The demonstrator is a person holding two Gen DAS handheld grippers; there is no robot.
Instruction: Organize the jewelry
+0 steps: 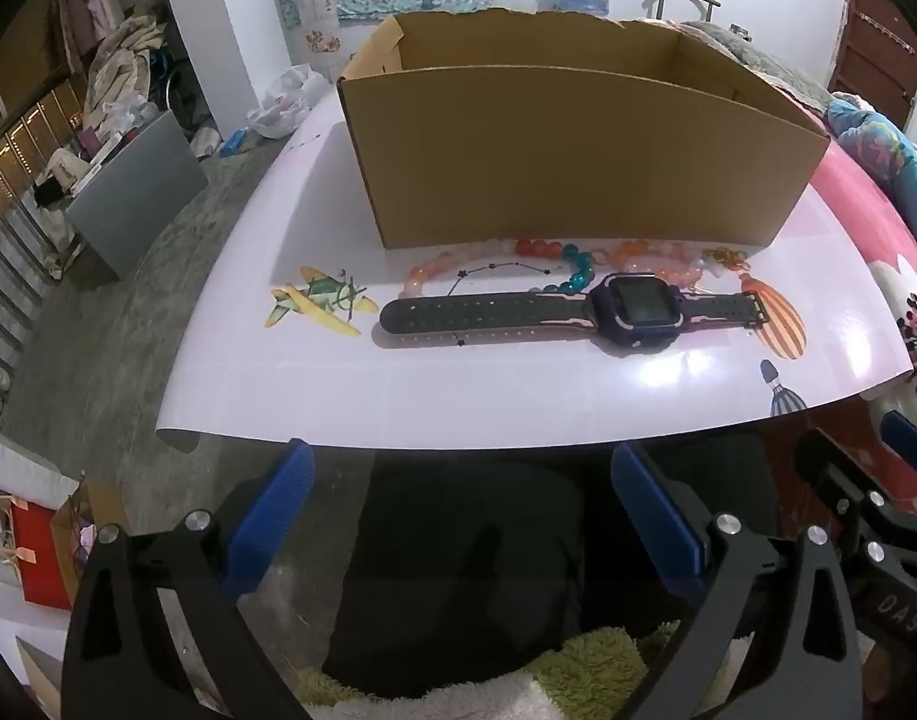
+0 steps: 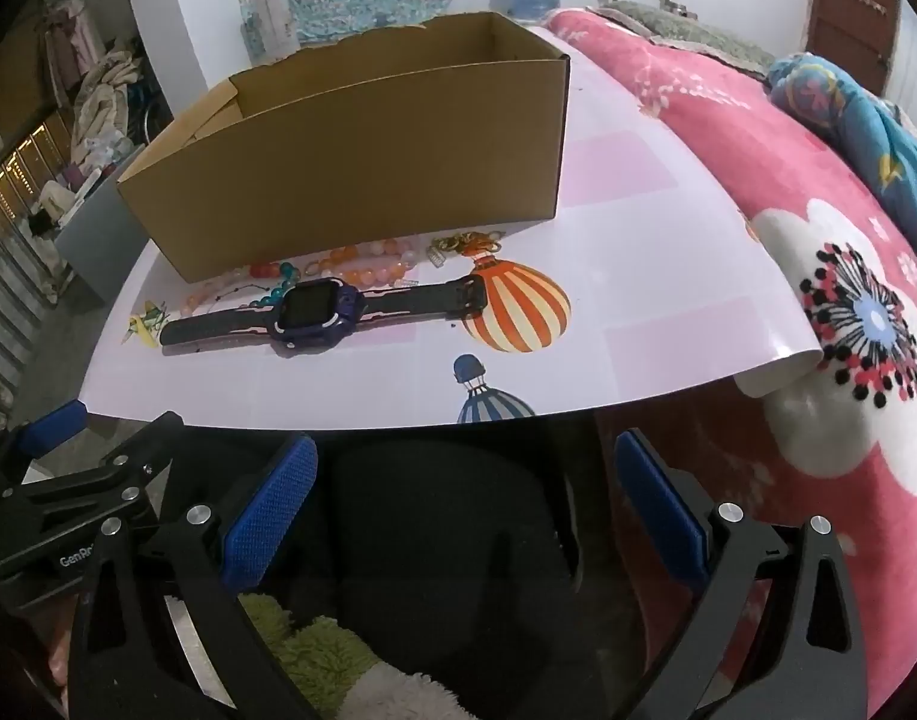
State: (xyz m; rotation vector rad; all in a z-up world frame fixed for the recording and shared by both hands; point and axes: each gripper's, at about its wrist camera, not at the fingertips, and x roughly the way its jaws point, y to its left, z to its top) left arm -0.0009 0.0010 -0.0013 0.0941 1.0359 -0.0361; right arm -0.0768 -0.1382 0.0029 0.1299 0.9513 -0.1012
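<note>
One cardboard box (image 1: 578, 156), one watch (image 1: 578, 313), two grippers, several bead bracelets (image 1: 536, 261).

Matt cardboard box (image 1: 578, 162) on a glossy printed sheet (image 1: 518, 384); rubbery watch strap (image 1: 482, 312), glassy beads (image 1: 536, 249).

I cannot see the box (image 1: 578, 162) floor; its near wall hides it. Beads (image 1: 539, 249) partly run behind the watch (image 1: 578, 309). Gold piece (image 2: 458, 243) too small to identify. Balloon print (image 2: 494, 408) cut by sheet edge.
</note>
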